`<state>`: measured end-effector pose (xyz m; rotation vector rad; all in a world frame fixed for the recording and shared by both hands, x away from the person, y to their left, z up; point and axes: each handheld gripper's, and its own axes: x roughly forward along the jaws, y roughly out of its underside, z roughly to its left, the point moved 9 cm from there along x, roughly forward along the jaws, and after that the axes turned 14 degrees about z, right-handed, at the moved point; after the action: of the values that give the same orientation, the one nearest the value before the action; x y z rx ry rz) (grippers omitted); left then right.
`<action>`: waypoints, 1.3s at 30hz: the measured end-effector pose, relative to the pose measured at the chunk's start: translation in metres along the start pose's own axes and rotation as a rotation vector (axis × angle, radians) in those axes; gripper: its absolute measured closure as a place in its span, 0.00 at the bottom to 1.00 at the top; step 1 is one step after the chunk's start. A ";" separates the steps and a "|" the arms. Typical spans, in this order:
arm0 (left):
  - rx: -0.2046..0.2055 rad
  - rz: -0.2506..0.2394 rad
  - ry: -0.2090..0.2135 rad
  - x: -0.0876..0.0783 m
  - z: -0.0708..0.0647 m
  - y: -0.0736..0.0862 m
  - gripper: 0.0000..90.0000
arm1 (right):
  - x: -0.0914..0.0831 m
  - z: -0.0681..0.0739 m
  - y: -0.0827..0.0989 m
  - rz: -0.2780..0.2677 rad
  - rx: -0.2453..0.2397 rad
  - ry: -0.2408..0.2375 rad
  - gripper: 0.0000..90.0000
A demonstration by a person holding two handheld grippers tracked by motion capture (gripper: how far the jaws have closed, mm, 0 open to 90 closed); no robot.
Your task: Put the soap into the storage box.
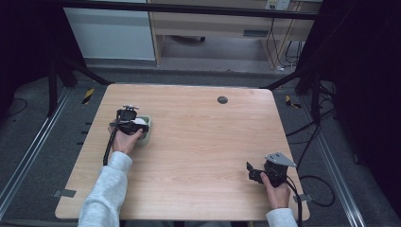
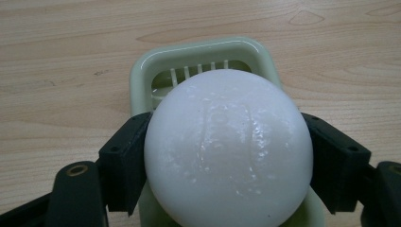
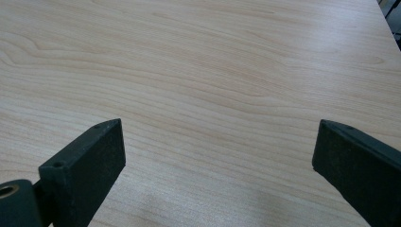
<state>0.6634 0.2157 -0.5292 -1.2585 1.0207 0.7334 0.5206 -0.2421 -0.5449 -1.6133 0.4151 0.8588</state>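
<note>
Gripped between the black jaws of the left gripper (image 2: 227, 156), a white peeled egg (image 2: 228, 149) sits over a pale green egg slicer (image 2: 198, 54) on the wooden table (image 1: 208, 142) — toward its left side. Right gripper (image 3: 217, 156) hovers near the table's front right corner, jaws spread wide apart — nothing between them.
</note>
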 end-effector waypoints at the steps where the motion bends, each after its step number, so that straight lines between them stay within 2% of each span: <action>1: 0.002 0.001 0.000 0.000 0.000 0.000 0.27 | 0.000 0.000 0.000 0.000 0.000 0.000 0.04; 8: 0.001 -0.002 0.001 0.000 0.000 0.000 0.27 | 0.000 0.000 0.000 0.001 0.000 -0.001 0.04; 9: -0.004 -0.020 0.002 -0.003 0.000 -0.002 0.27 | 0.000 0.000 0.000 0.001 0.000 -0.002 0.04; 14: -0.008 -0.044 0.003 -0.009 0.000 -0.003 0.28 | 0.000 0.000 0.000 0.002 -0.001 0.000 0.04; 20: 0.004 -0.080 0.016 -0.025 -0.004 -0.004 0.28 | 0.000 0.000 0.000 0.002 0.000 0.000 0.04; 22: 0.024 -0.104 0.015 -0.035 -0.009 -0.002 0.28 | 0.000 0.000 0.000 0.002 0.000 0.000 0.04; 24: 0.030 -0.111 0.016 -0.038 -0.010 -0.002 0.28 | 0.000 0.001 0.000 0.002 -0.001 0.000 0.04; 33: 0.084 -0.144 0.051 -0.054 -0.023 0.021 0.29 | 0.001 0.002 0.000 0.000 -0.004 -0.003 0.04; 37: 0.139 -0.164 0.089 -0.062 -0.030 0.040 0.30 | 0.001 0.002 0.000 0.000 -0.007 -0.004 0.04; 38: 0.139 -0.164 0.089 -0.062 -0.030 0.040 0.31 | 0.001 0.002 0.000 0.000 -0.007 -0.004 0.04; 39: 0.145 -0.178 0.107 -0.064 -0.032 0.049 0.31 | 0.000 0.002 0.000 0.001 -0.007 -0.004 0.04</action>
<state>0.5878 0.1995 -0.4900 -1.2541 1.0145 0.4513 0.5203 -0.2398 -0.5452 -1.6178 0.4107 0.8654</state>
